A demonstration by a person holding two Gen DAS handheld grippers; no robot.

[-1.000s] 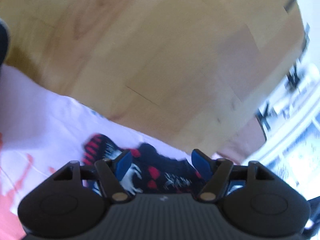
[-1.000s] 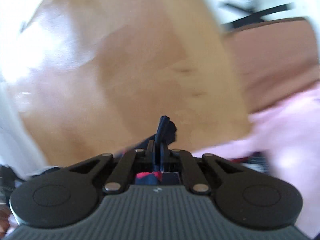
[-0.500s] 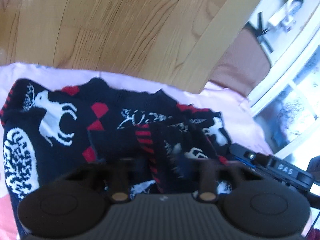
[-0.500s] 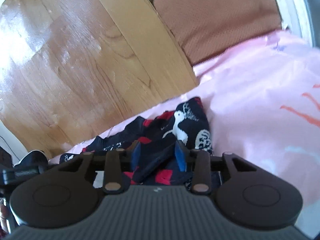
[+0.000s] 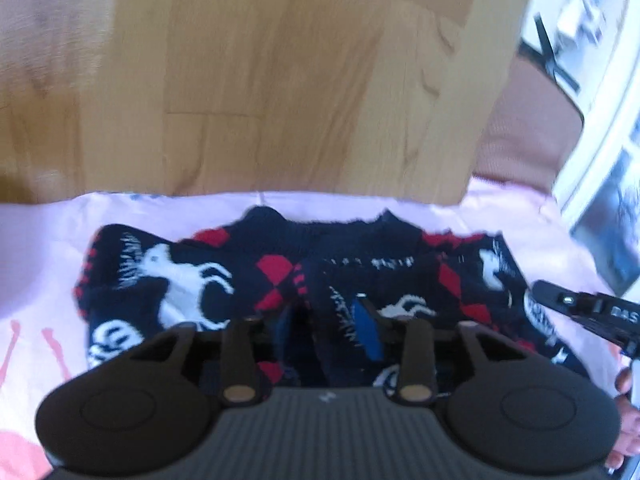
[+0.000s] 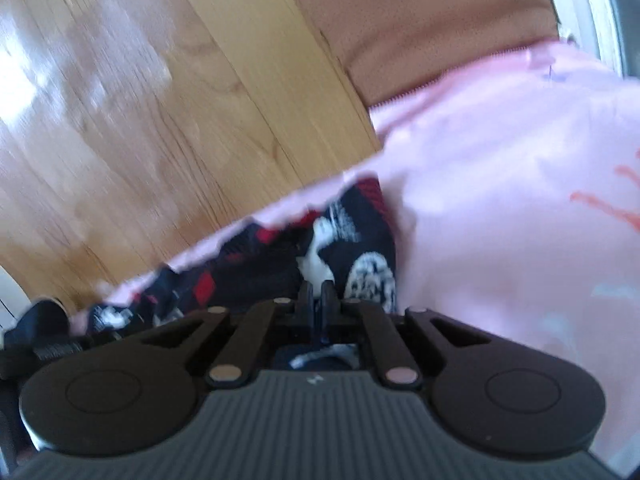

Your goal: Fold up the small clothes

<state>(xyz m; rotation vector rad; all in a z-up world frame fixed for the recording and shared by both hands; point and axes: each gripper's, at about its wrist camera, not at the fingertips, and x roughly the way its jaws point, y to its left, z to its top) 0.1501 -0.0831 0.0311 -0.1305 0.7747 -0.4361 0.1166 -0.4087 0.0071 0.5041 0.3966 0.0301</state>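
A small navy knit sweater (image 5: 224,276) with red diamonds and white reindeer lies on the pink sheet (image 5: 48,240), its neck toward the wooden headboard. A sleeve is folded across its middle. My left gripper (image 5: 326,320) is open, its blue pads (image 5: 366,330) straddling a fold of the sweater. My right gripper (image 6: 316,300) is shut on the sweater's right edge (image 6: 360,248); it also shows at the right of the left wrist view (image 5: 580,308).
A wooden headboard (image 5: 280,80) rises just behind the sweater. A brown cushion (image 6: 420,20) sits beside it. The pink sheet (image 6: 520,200) spreads to the right. A white window frame (image 5: 600,120) stands at the far right.
My right gripper has closed from open onto the sweater's right edge. My left gripper has drawn back a little, and the sweater lies flatter and further forward in view.
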